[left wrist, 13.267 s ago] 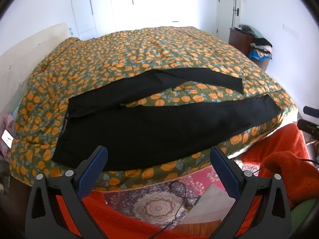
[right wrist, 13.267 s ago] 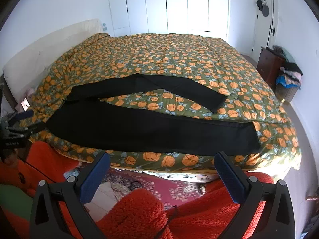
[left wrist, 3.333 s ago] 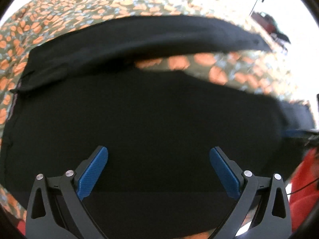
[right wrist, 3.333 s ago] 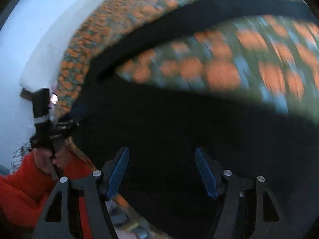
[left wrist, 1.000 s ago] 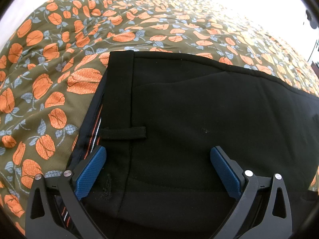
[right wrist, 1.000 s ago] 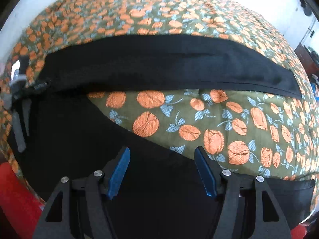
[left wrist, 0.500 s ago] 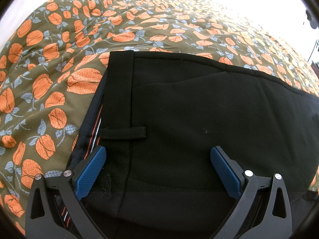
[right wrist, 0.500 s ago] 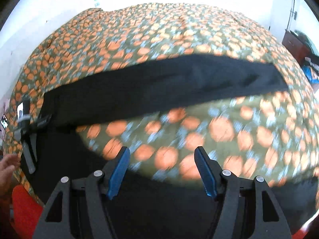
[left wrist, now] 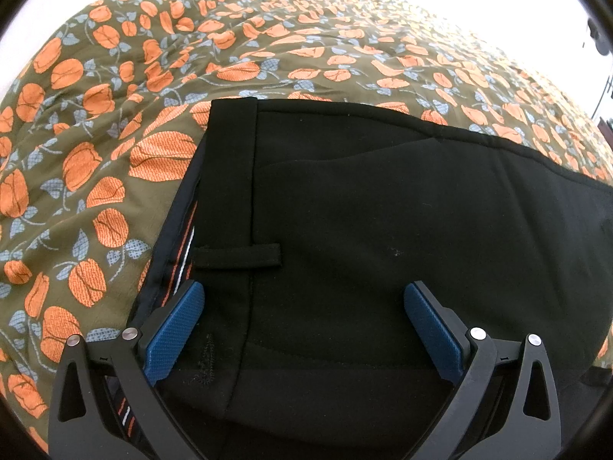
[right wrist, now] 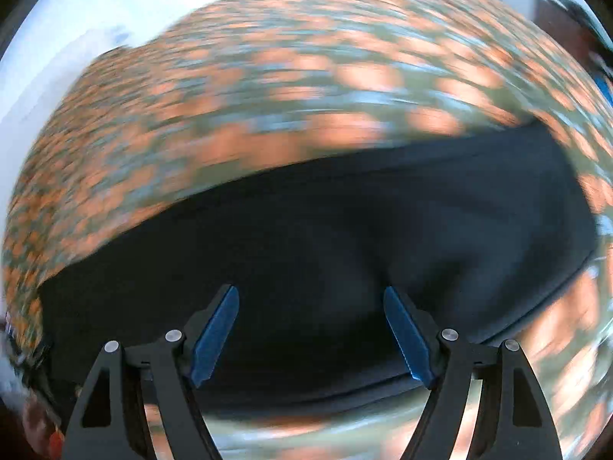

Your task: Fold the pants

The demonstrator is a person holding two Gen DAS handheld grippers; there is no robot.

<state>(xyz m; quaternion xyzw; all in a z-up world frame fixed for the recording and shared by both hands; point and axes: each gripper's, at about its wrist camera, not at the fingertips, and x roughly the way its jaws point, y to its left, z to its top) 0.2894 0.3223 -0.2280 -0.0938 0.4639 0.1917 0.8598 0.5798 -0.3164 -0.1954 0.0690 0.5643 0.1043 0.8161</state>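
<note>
One pair of black pants is spread on one flowered bedspread. The left gripper is held wide open over the waistband, gripping nothing. The right gripper, also open and empty, is seen blurred above a leg. Folding seems barely begun; next, an edge must be grasped.

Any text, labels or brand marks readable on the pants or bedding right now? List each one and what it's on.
No readable text in either view.
Pants: plain black; the waistband lining shows only orange and white stripes, no lettering.
Bedspread: orange flower print only.
Right wrist view: too motion-blurred to read anything.
</note>
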